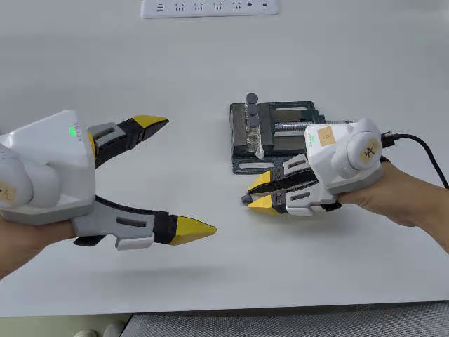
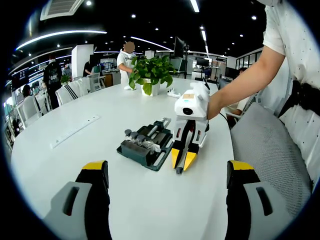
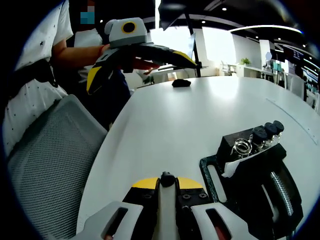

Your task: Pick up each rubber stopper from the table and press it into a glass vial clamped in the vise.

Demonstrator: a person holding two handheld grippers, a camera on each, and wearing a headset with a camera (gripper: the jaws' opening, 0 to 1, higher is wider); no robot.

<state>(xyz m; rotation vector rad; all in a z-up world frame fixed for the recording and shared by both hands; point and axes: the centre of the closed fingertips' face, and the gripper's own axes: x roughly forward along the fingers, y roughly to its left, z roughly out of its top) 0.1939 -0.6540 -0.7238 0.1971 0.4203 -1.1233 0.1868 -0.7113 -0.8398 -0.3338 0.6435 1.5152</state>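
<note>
The right gripper (image 1: 256, 193), jaws drawn narrow, pinches a dark rubber stopper (image 3: 167, 178) between its yellow tips, just beside the near edge of the vise (image 1: 242, 166). We see the stopper poking out past the tips, low over the white table (image 1: 210, 70), but we cannot tell whether it touches the top. A hand (image 1: 396, 193) grips the tool from the side of the vise where the screw sticks out, and a black cable (image 1: 421, 146) trails off behind it.

The left gripper (image 1: 172, 175) hangs well apart from the vise, on the side opposite the screw. Its jaws are spread wide over bare tabletop, and its own view looks straight across at the vise and at the right gripper.

In the vise we find a row of glass vials (image 1: 255, 140) standing upright between the clamp faces. The ones farthest from the person carry seated stoppers (image 1: 251, 99), and the nearer ones are open-mouthed.

Beyond the vise, a white power strip (image 1: 210, 7) lies at the table's far edge. In the left gripper view a potted plant (image 2: 150, 72) stands on the table well behind the vise, and a grey mesh chair (image 2: 270, 145) sits beside the table.
</note>
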